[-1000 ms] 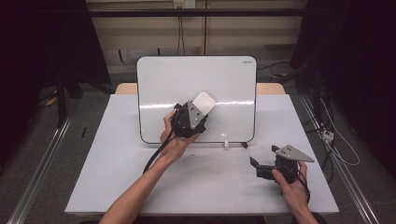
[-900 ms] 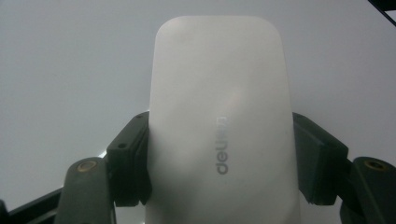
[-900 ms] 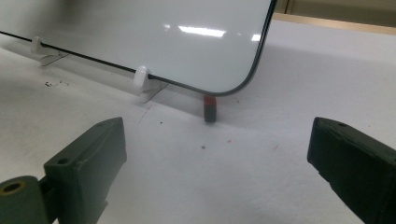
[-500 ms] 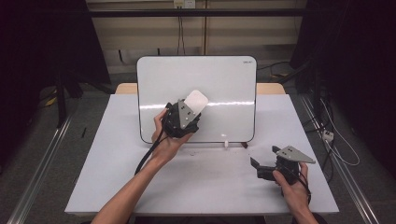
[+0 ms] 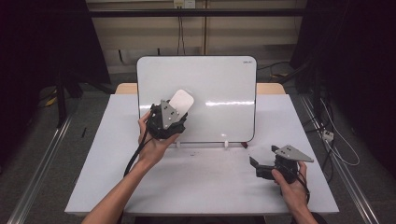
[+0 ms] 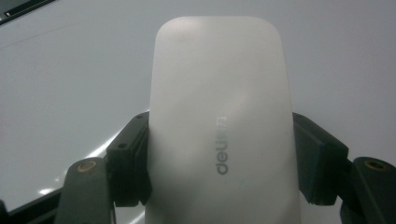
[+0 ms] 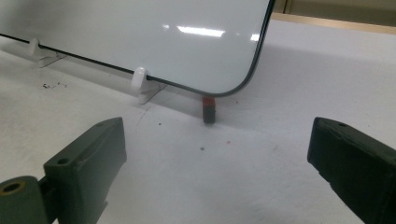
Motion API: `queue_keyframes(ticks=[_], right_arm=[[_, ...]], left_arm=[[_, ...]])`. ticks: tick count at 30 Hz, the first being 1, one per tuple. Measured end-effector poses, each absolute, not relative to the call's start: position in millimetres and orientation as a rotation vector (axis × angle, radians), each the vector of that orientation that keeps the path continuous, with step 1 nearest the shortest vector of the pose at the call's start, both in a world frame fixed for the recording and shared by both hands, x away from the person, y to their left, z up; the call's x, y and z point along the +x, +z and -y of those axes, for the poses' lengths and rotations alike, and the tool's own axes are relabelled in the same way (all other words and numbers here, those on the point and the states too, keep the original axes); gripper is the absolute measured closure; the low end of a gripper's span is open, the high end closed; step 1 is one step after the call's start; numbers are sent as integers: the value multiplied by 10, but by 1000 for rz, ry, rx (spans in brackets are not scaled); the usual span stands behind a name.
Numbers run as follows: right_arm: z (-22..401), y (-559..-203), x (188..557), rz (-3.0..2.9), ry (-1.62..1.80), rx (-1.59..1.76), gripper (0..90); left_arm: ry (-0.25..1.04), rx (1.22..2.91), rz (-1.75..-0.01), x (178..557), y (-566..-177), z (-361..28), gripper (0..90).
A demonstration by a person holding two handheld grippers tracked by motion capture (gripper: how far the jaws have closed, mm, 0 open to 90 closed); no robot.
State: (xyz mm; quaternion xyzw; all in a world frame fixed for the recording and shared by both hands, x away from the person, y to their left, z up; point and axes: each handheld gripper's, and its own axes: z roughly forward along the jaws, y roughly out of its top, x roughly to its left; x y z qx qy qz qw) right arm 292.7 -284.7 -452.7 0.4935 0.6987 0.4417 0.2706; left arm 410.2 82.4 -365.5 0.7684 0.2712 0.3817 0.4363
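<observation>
Because the white eraser (image 5: 181, 101) is pinched by its two long sides between the fingers (image 6: 130, 158) of the left gripper (image 5: 169, 116), its broad face can lie flat toward the whiteboard (image 5: 219, 84), which looks like the posture for wiping. Seen from the left gripper view, the eraser (image 6: 219, 116) rises between the dark pads with a pale grey logo near its lower end, and the board's blank surface lies right behind it; whether the far side actually touches the board I cannot tell. From the high view the eraser sits over the left part of the whiteboard, about mid-height, with the person's left hand (image 5: 152, 140) wrapped round the gripper body below it.

Propped on small white clip feet (image 7: 138, 80), the whiteboard leans back near the far edge of the counter (image 5: 210, 182), presumably so its face can be reached from the front. A short dark stub with a reddish top (image 7: 208, 109) stands on the counter just under the board's lower right corner. The right gripper (image 5: 264, 163) rests low on the counter in front of that corner, its fingers (image 7: 88, 158) spread wide with nothing between them, so it seems merely parked.

No containers are in sight; a few dark specks lie on the counter by the board's foot.
</observation>
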Motion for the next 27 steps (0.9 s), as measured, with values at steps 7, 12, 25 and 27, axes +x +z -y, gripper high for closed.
queue_keyframes(ticks=[7,12,25,27], right_arm=[[2871,-4542,2919,-1885,1193,1331,44],[2878,-4538,2906,-1887,1196,1330,44],[2854,-4538,2927,-1898,1202,1323,44],[2852,-4538,2924,-1899,1203,1321,44]], left_arm=[[979,1930,-690,4082,-3604,-934,311],[985,1930,-705,4074,-3593,-1059,311],[1016,1918,-773,3976,-3720,-1354,311],[1021,1923,-775,3970,-3752,-1389,311]])
